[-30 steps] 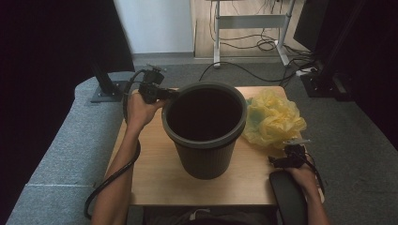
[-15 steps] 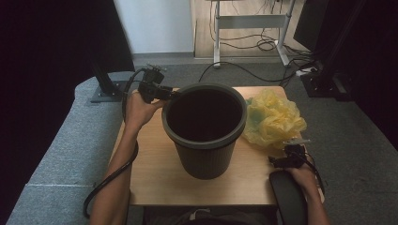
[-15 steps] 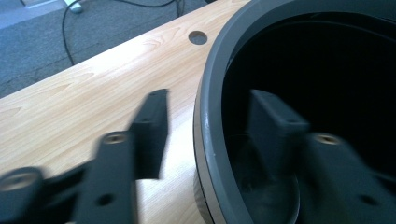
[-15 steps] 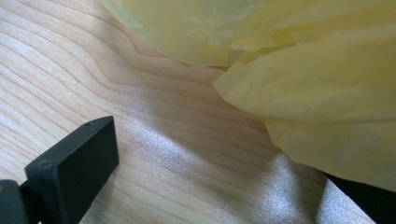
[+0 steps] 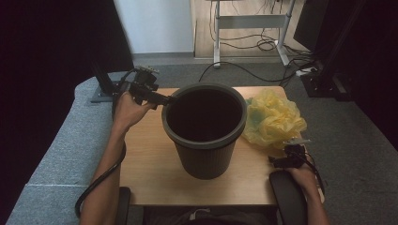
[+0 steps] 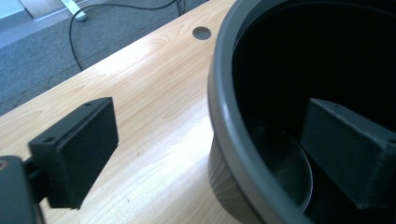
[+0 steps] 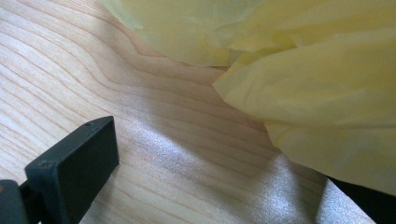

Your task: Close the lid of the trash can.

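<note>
1. Bin [image 5: 204,129]: it stands upright in the middle of the tabletop [image 5: 150,173], empty, with the yellow bag [image 5: 272,117] crumpled just beside it on your right.

2. Nearest you, your right tool [image 5: 287,159] sits low at the right edge, jaws spread. In the right gripper view the bag [image 7: 299,79] hangs over one jaw while the other jaw stands clear on bare wood. If you close from here, you may catch only a loose outer fold. The thin film could then slip out or tear as you lift.

3. Dragging the bag sideways could also push it against the bin and nudge the bin toward your left.

4. Farther off, your left tool [image 5: 162,98] straddles the bin's rim [image 6: 224,116], jaws spread, one outside and one inside the wall. Nothing is pinched yet, so the bin is unsecured. Any pull on the bag now may tip or slide it.

5. If you close the left tool too near the lip, the rounded rim may squeeze out of the pads. Lifting by that one point would tilt the bin.

6. The cable [image 5: 101,180] trailing from your left arm loops near the tabletop's edge and could snag.

7. Against the earlier frames, little differs: the bin, the bag and both tools sit where they were. The left tool has barely shifted at the rim.
</note>
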The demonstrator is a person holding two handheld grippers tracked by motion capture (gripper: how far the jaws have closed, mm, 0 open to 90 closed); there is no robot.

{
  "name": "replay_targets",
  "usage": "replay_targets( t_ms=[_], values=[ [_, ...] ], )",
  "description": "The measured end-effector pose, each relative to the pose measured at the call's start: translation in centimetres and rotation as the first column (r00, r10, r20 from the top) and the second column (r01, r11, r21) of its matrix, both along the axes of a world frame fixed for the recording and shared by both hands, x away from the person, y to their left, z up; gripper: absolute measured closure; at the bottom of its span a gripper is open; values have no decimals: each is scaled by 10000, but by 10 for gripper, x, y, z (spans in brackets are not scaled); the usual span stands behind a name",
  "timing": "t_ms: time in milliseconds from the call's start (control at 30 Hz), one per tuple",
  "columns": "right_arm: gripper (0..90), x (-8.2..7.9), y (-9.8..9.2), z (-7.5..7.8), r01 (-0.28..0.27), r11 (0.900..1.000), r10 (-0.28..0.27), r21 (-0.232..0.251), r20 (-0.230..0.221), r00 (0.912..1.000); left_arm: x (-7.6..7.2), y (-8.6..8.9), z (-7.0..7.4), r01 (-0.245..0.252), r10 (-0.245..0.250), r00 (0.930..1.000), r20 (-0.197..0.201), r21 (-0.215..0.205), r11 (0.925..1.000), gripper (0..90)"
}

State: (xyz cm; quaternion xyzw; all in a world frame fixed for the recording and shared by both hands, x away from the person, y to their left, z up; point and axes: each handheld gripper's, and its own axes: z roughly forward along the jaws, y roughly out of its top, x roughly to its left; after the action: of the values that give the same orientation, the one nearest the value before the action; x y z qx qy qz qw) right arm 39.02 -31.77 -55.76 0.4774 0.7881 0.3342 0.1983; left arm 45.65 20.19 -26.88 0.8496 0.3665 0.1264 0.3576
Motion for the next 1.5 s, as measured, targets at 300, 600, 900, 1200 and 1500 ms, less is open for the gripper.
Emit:
replay_targets(
  t_ms=[300, 600, 900, 1200, 1500],
  values=[
    [0, 0, 0, 0, 3, 10000, -3, -1, 1, 10000, -9, 29, -1, -72, 77, 9998, 169, -316, 9995, 0],
    [0, 0, 0, 0, -5, 10000, 5, 1, 13, 10000, -19, 53, -11, -248, 254, 9989, 401, -169, 9996, 0],
    [0, 0, 0, 0, 3, 10000, -3, -9, 15, 10000, -25, 76, -31, -519, 534, 9975, 472, -335, 9981, 0],
    [0, 0, 0, 0, 12, 10000, -12, -9, 15, 10000, -29, 86, -64, -567, 583, 9970, 510, -320, 9979, 0],
    [0, 0, 0, 0, 11, 10000, -11, -13, 12, 10000, -31, 89, -100, -467, 495, 9978, 430, -638, 9969, 0]
  ],
)
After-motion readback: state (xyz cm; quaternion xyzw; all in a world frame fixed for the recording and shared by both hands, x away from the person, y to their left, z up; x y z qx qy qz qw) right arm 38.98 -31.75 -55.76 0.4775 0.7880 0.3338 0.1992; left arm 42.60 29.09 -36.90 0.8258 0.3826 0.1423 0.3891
